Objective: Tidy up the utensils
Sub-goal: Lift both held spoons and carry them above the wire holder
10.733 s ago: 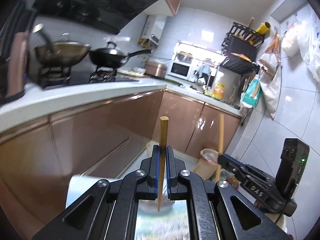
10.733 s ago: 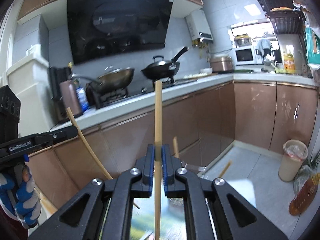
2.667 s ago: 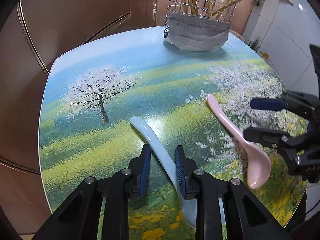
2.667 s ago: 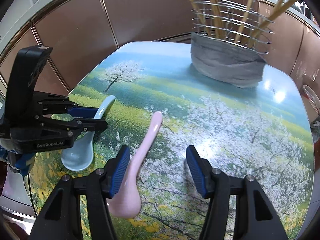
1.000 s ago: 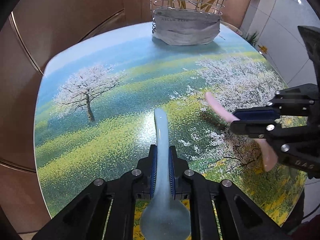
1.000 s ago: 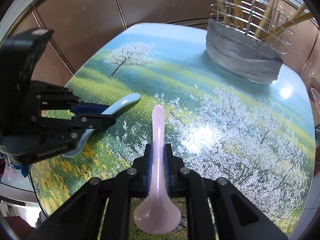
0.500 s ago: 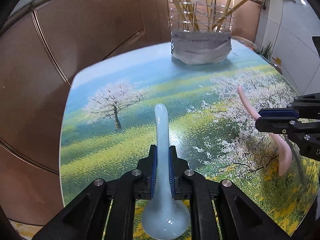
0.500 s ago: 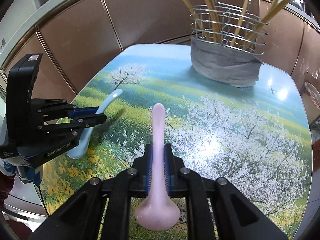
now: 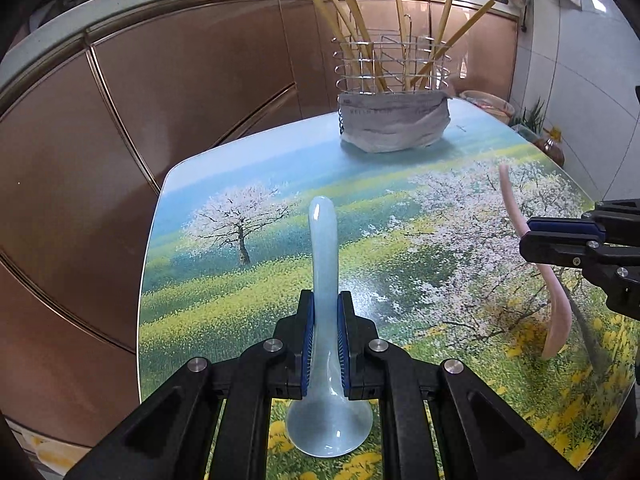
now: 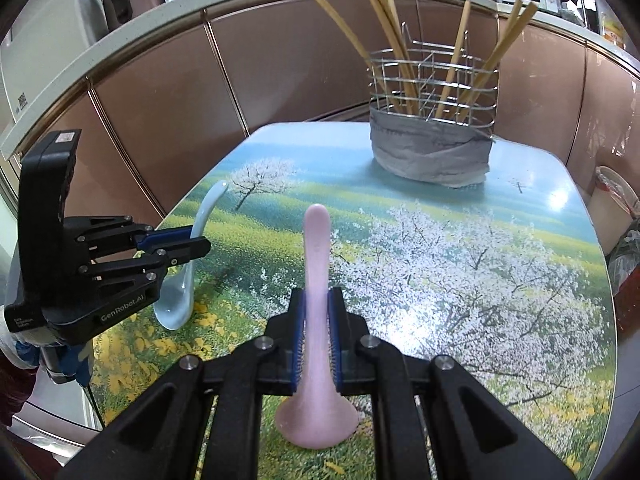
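Now you have a spoon clamped in each gripper. Your left gripper (image 9: 324, 334) grips the blue spoon (image 9: 325, 312) at its neck, handle pointing up the frame toward the basket (image 9: 394, 92) at upper centre, bowl hanging low near the camera. Your right gripper (image 10: 316, 334) pinches the pink spoon (image 10: 317, 320) the same way. Judging by that hold, the handles lead so they can drop into the basket beside the chopsticks (image 9: 352, 28) already standing there. Both spoons are clear of the table (image 9: 248, 168).

The left view shows the pink spoon side-on at the right edge, its curve hanging from the other jaws. The right view shows the left gripper's whole body at the left edge and a gloved hand under it.
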`<control>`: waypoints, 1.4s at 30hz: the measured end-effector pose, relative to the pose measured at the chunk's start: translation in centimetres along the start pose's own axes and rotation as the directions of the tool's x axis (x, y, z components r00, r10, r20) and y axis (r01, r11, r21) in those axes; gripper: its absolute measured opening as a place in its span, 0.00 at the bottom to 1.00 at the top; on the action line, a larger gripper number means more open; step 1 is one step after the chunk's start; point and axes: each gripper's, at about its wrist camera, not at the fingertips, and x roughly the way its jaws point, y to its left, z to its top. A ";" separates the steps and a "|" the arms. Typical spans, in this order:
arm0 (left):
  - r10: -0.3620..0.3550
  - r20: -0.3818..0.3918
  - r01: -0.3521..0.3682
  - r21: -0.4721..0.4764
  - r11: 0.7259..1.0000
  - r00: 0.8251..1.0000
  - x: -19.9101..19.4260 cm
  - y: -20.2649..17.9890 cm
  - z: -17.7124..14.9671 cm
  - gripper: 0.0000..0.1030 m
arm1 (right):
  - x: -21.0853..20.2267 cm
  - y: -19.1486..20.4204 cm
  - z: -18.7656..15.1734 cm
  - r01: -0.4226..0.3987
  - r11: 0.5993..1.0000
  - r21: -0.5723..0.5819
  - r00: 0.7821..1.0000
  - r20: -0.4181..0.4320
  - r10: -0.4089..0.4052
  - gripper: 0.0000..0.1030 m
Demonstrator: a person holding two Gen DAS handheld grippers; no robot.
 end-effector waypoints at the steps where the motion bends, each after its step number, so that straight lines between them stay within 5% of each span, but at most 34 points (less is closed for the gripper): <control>1: 0.000 0.004 0.000 -0.002 1.000 1.000 -0.2 -0.1 -0.1 0.10 | -0.3 -0.1 -0.1 0.000 1.000 0.003 1.000 0.008 0.000 0.10; 19: 0.014 0.109 -0.010 -0.042 0.999 0.994 -5.2 -1.1 0.7 0.10 | -6.1 1.8 0.7 0.033 0.999 -0.003 0.987 0.156 -0.032 0.10; 27: -0.046 0.178 0.064 -0.100 0.993 0.983 -7.5 -0.5 4.1 0.10 | -8.6 1.4 3.3 0.046 0.999 -0.003 0.977 0.207 -0.045 0.10; 36: -0.207 0.330 0.259 -0.125 0.958 0.921 -10.6 0.1 14.2 0.10 | -12.9 -0.4 11.2 0.089 0.996 -0.011 0.944 0.319 -0.080 0.10; 42: -0.235 0.422 0.317 -0.135 0.939 0.876 -9.9 -0.3 20.7 0.10 | -13.4 -2.3 17.6 0.139 0.990 -0.015 0.917 0.379 -0.123 0.10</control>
